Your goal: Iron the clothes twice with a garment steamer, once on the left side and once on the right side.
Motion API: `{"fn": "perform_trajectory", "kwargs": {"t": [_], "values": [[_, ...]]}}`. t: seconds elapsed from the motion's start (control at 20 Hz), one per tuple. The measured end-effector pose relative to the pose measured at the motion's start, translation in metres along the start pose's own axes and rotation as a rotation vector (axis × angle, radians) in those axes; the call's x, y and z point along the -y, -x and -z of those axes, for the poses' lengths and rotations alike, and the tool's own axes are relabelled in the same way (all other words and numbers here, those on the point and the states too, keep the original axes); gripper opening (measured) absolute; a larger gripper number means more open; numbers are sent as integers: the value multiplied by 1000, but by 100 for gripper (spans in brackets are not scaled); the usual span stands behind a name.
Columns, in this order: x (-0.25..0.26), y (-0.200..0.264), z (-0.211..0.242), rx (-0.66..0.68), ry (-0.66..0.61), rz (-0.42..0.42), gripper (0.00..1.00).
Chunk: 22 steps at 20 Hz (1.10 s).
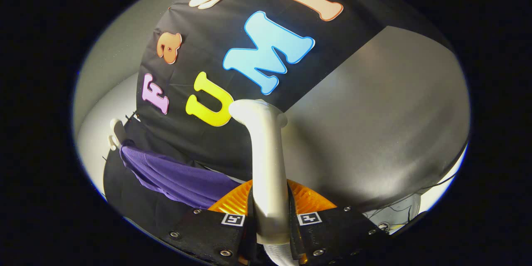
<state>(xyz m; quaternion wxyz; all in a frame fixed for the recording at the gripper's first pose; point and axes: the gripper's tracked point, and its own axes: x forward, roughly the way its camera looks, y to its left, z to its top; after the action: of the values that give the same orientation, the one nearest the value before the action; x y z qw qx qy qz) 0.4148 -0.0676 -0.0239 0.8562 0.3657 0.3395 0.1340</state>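
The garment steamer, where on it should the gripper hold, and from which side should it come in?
Hold the garment steamer on its long straight handle, as the gripper does now: a finger on each side, pressing the lower handle, approached from the butt end. The handle is slim and even there, while the head curves off toward the purple garment hanging beyond, so that end should stay free.
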Motion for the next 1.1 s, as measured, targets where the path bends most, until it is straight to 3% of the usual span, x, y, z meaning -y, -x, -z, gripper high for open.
{"fn": "perform_trajectory", "kwargs": {"t": [0.3,0.7,1.1], "values": [[-62,31,80,95,129,93,31],[-138,69,147,316,323,224,31],[-233,60,194,464,626,237,31]]}}
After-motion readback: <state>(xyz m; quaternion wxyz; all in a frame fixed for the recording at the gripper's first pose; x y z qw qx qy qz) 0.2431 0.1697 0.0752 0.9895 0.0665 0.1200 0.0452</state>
